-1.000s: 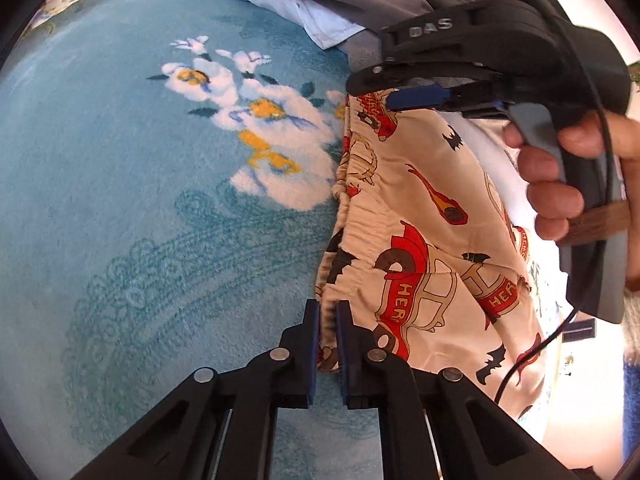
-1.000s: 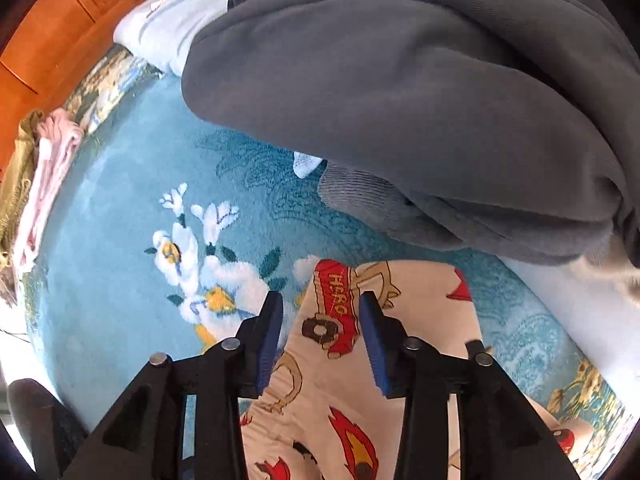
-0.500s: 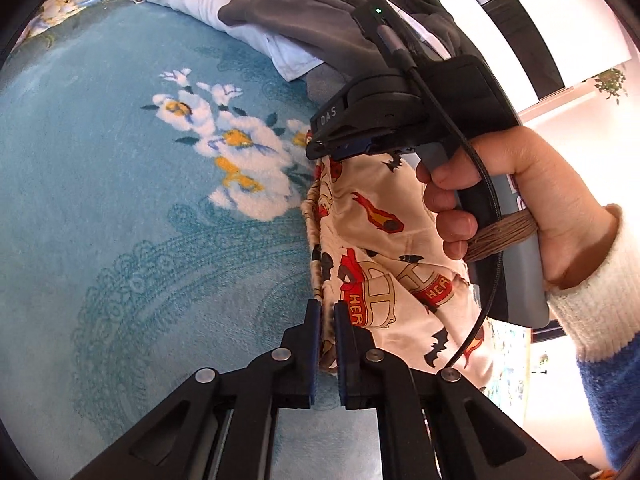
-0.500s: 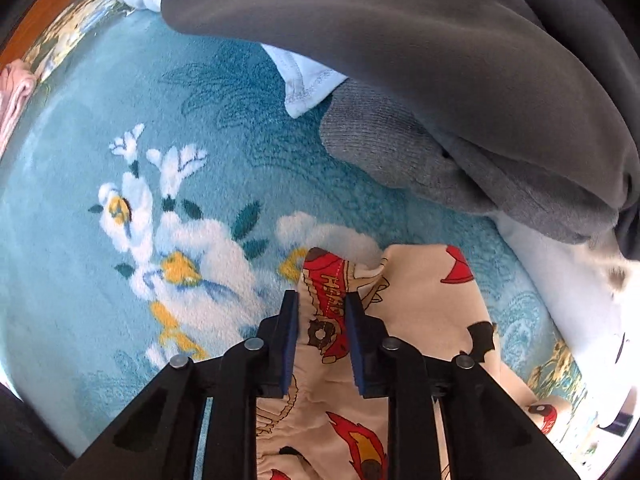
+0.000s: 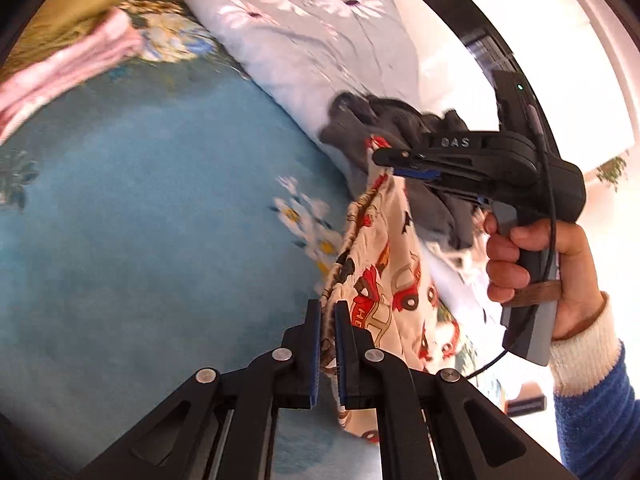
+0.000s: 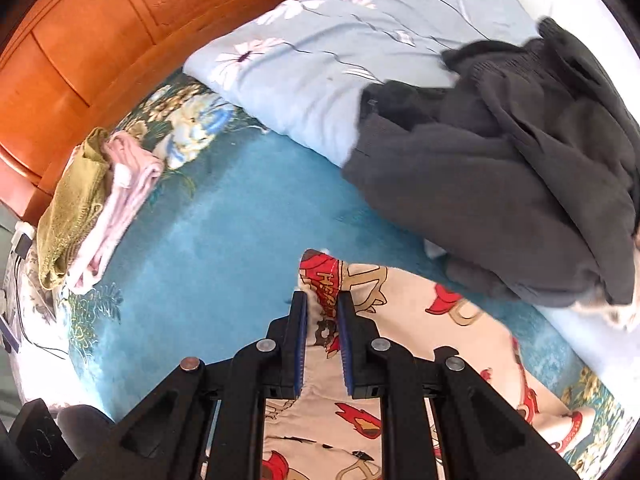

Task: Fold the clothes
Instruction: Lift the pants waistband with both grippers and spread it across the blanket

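Observation:
Cream shorts printed with red fire trucks [image 5: 384,276] hang lifted above the blue floral blanket [image 5: 160,220]. My left gripper [image 5: 327,308] is shut on the gathered waistband at its near corner. My right gripper [image 6: 322,300] is shut on the far waistband corner of the shorts [image 6: 400,320]; it also shows in the left wrist view [image 5: 394,162], held by a hand. The waistband stretches between the two grippers, and the fabric drapes down to the right.
A dark grey sweater pile [image 6: 500,152] lies on a light blue flowered quilt [image 6: 320,60] at the right. Folded olive and pink clothes [image 6: 92,208] sit at the left by the orange wooden headboard [image 6: 100,32].
My right gripper closed on the shorts' corner. Both grippers rose and lifted the shorts off the blanket; the views now take in the quilt, headboard and folded clothes.

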`<state>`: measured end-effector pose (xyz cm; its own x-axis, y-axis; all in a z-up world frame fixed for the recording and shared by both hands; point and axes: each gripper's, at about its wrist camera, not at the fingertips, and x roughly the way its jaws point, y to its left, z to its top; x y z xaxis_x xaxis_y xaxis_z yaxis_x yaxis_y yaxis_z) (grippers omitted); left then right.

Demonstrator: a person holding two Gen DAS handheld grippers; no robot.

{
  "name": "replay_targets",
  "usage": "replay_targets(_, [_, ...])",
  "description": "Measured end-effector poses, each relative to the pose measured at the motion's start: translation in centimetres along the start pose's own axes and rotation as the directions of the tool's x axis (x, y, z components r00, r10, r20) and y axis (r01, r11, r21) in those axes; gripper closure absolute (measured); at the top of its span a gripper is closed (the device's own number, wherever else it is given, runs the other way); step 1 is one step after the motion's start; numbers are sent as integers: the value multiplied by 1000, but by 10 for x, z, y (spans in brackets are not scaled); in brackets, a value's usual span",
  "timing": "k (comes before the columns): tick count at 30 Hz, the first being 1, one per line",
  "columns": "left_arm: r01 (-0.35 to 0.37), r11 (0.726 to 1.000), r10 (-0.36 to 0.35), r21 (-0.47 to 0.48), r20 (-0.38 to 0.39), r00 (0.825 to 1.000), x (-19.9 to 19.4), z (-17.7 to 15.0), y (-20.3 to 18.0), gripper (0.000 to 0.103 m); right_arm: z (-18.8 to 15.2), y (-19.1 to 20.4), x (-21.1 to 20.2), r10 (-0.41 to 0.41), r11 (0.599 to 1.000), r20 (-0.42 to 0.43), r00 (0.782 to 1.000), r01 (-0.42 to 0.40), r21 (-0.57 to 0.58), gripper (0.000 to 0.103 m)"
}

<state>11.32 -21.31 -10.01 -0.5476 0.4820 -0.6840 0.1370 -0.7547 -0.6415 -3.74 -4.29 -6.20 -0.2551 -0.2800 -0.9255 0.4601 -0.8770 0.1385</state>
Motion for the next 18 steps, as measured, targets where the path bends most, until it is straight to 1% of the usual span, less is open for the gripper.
replay_targets(2, [-54,996,57,-77,48,997,-21,28,34,96,16,32,18,22,999,-12,1000,-23,-43,88])
replay_targets(3, [-79,990,87,-115,66,994,-29,39,49,96,24,57,36,28,997,-23,999,-29,-65,88])
replay_targets(5, [-133,976,152,-174,96,984,-47,59,78,96,38,92,56,44,994,-43,998,-48,-103,88])
replay_targets(6, [-158,968,180,-198,103,978,-54,66,91,96,44,111,65,46,992,-53,997,-52,-119,88])
replay_targets(8, [-180,948,214,-262,106,971,-54,77,119,96,48,141,79,44,989,-78,996,-54,-137,88])
replay_targets(11, [-212,908,264,-361,101,959,-57,83,158,100,55,178,113,-1,990,-111,994,-14,-142,88])
replay_targets(12, [-202,898,258,-391,98,961,-55,83,171,100,57,190,124,-15,990,-122,992,-2,-142,88])
replay_targets(14, [-147,883,207,-446,89,974,-54,80,188,100,56,198,141,-28,991,-142,990,10,-131,88])
replay_targets(16, [-121,877,181,-465,85,980,-56,77,194,100,55,200,157,-54,992,-157,986,34,-124,87])
replay_targets(18, [-114,878,165,-464,71,984,-54,75,194,100,54,194,163,-43,995,-173,984,26,-97,85])
